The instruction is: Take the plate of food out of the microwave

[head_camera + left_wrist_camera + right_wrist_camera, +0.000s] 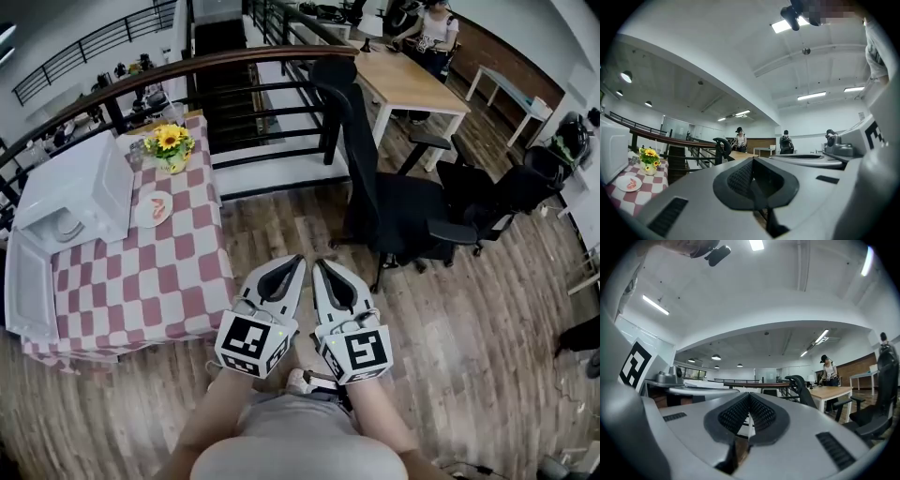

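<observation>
A white plate of food sits on the checkered table, just right of the white microwave. The microwave's door hangs open and the round turntable inside looks bare. Both grippers are held close to my body, over the wooden floor and right of the table, well away from the plate. My left gripper and right gripper are both shut with nothing in them. In the left gripper view the plate lies far left beside the microwave, past the shut left gripper. The right gripper points away from the table.
A vase of sunflowers stands at the table's far end, near the plate. A dark railing runs behind the table. Black office chairs stand to the right, with a wooden desk and a person beyond.
</observation>
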Demonstrator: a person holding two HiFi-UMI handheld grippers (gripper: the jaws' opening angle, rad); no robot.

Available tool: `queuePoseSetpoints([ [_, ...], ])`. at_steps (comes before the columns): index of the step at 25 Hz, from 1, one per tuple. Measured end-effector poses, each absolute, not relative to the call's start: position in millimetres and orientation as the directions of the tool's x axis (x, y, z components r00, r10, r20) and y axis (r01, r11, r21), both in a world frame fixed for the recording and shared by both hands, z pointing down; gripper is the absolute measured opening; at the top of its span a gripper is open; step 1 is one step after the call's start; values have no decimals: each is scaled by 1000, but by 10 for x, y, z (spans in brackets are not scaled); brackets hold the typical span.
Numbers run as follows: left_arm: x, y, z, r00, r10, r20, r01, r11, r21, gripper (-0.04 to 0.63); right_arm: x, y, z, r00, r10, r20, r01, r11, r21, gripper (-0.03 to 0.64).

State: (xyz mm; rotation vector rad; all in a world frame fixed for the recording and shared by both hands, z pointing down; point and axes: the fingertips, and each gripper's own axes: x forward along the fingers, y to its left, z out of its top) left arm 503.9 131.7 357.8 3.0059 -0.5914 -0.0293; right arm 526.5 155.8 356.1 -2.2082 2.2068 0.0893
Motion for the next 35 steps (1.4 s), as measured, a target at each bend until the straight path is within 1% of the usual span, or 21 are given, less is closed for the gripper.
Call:
queuePoseSetpoints([
  [15, 3957, 912, 3449, 900, -435, -13, -433, -897, 86, 2, 4185, 1134, 3367, -72, -994, -82, -997, 69, 35, 25],
  [35, 2167, 11, 3446, 787, -615, -51, -599, -781, 175, 2, 2510, 407, 3376, -244, -968, -55, -967, 239, 90, 25],
])
